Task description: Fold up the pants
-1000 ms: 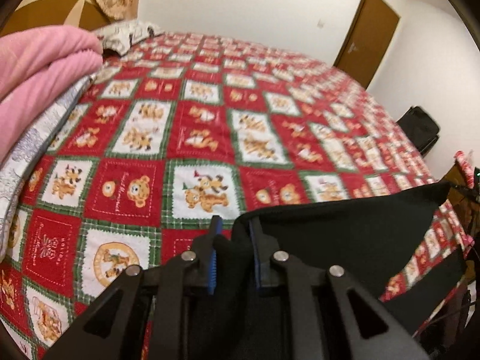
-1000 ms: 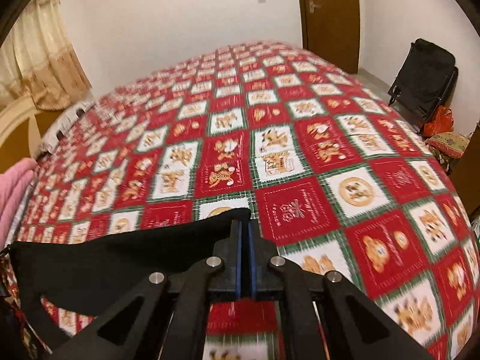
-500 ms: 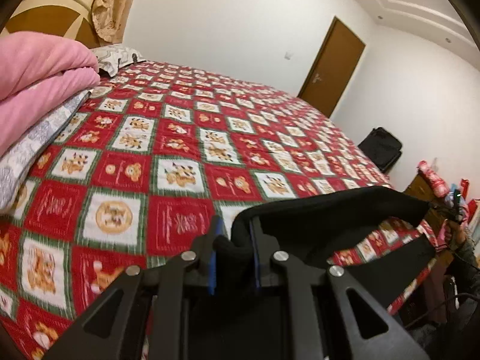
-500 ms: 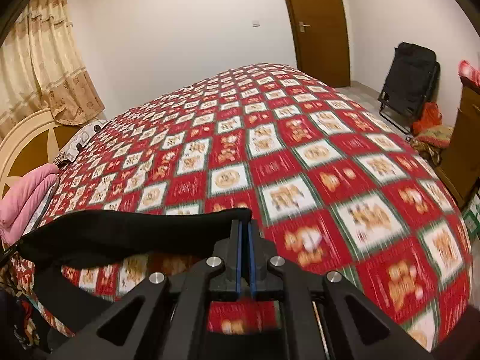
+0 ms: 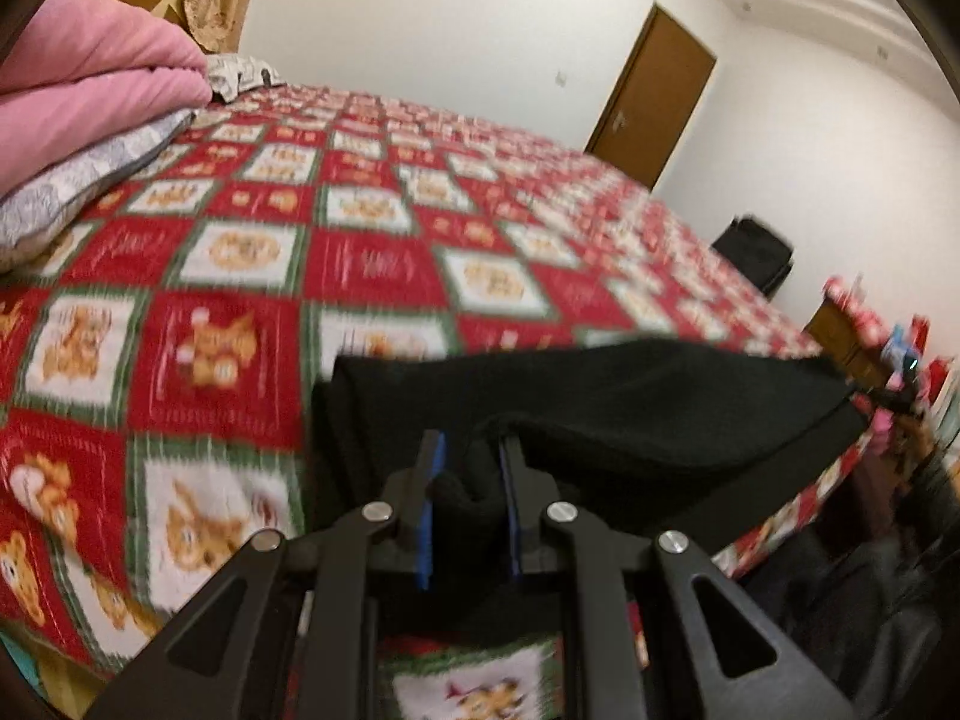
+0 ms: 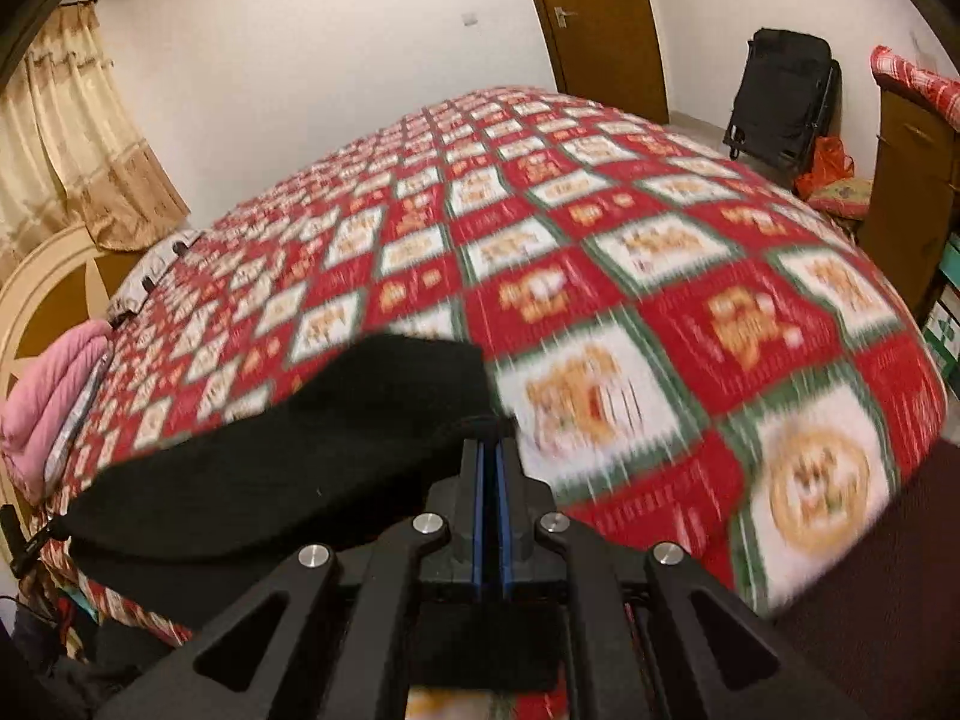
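Both grippers, left gripper [image 5: 467, 483] and right gripper [image 6: 490, 468], are clamped on the black pants [image 5: 630, 414]; right's thin pinch ahead could slip, dropping that corner onto the quilt [image 6: 690, 312].

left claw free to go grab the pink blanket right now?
Probably not. The left claw is shut on the black pants, so its jaws are occupied. The pink blanket lies off to its left on the bed, with nothing between; it would need to let go first.

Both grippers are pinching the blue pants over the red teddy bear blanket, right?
Not quite: the pants are black, not blue; the left wrist view shows it. Both the left gripper and right gripper pinch them over the red teddy bear blanket.
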`<action>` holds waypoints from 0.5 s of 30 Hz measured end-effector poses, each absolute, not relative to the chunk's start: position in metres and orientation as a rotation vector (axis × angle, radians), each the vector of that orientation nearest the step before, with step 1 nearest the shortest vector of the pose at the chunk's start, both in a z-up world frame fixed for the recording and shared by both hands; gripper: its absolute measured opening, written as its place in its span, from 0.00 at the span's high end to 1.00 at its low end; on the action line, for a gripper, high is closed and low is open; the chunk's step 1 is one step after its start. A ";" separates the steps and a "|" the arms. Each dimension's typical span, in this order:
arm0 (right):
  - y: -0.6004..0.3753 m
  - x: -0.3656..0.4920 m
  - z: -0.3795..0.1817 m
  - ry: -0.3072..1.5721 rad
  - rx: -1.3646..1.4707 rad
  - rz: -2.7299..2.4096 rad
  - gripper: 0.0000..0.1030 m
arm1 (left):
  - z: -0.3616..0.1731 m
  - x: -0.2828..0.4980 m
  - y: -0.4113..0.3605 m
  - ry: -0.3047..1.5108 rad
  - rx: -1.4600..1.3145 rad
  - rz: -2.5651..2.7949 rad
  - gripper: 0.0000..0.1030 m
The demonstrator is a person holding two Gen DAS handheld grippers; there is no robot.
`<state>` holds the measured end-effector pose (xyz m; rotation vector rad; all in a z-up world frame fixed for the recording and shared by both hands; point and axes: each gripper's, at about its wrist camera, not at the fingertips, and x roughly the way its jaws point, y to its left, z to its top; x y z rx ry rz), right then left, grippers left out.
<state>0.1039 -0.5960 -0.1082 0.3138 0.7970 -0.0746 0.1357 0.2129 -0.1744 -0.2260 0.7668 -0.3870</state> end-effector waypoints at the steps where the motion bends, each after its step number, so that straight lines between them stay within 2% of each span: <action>1: -0.596 0.101 -0.113 0.823 0.314 -0.062 0.96 | -0.180 0.133 0.213 0.772 -0.217 -0.383 0.82; 5: -0.589 0.084 -0.111 0.841 0.260 -0.085 0.96 | -0.182 0.127 0.213 0.749 -0.183 -0.356 0.75; 7: -0.590 0.074 -0.100 0.831 0.251 -0.120 0.96 | -0.180 0.124 0.214 0.738 -0.146 -0.334 0.64; 11: -0.576 0.058 -0.071 0.783 0.166 -0.161 0.96 | -0.178 0.112 0.218 0.735 -0.068 -0.319 0.54; 13: -0.558 0.056 -0.058 0.766 0.128 -0.128 0.95 | -0.180 0.106 0.218 0.728 -0.020 -0.293 0.39; 15: -0.531 0.060 -0.051 0.765 0.085 -0.070 0.95 | -0.185 0.099 0.217 0.741 0.014 -0.313 0.38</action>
